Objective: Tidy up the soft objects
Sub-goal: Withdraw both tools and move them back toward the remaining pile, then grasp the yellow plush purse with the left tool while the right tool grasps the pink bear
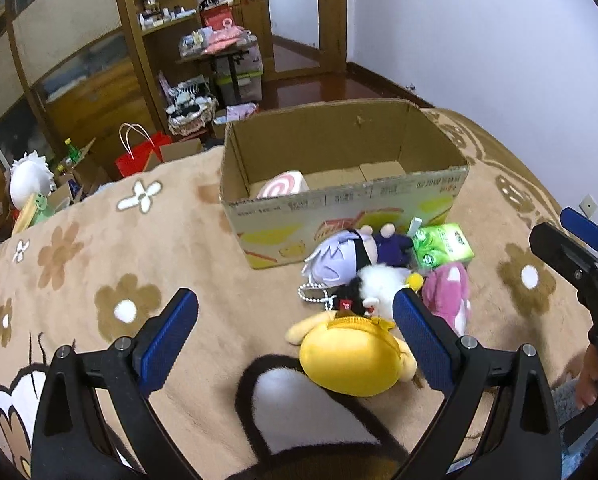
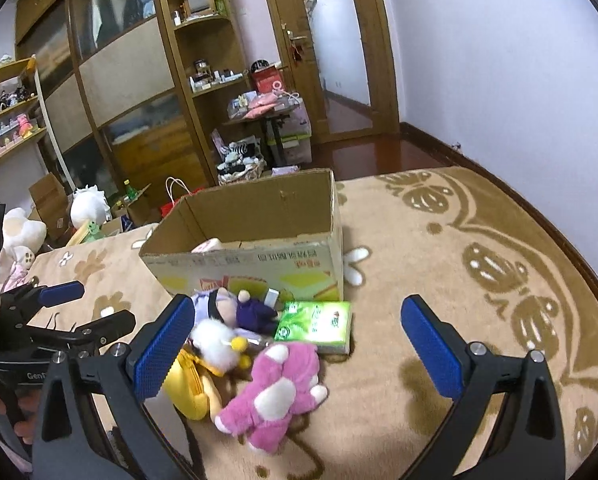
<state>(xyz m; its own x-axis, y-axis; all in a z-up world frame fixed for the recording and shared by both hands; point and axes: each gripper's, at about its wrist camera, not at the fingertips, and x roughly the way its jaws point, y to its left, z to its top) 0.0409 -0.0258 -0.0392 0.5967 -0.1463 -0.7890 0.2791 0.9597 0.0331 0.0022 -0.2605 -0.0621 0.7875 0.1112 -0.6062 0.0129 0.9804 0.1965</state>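
An open cardboard box [image 1: 351, 204] stands on a tan flower-pattern blanket [image 1: 99, 240]; a pink-swirl soft item [image 1: 283, 188] lies inside. In front of it lie a purple-haired doll [image 1: 339, 256], a white plush [image 1: 379, 284], a yellow plush pouch [image 1: 351, 356], a pink plush [image 1: 447, 296] and a green tissue pack [image 1: 443, 246]. My left gripper [image 1: 295, 332] is open, just short of the yellow pouch. My right gripper [image 2: 299, 340] is open above the pink plush [image 2: 275, 392], with the tissue pack [image 2: 315, 326] and box [image 2: 259, 264] beyond.
The blanket's far edge drops to a wooden floor [image 1: 319, 88]. Beyond stand shelves [image 2: 203, 80], a small loaded table [image 1: 223, 48], a red bag [image 1: 135, 156] and boxes. The other gripper shows at the right edge [image 1: 579, 264] and at the left [image 2: 59, 320].
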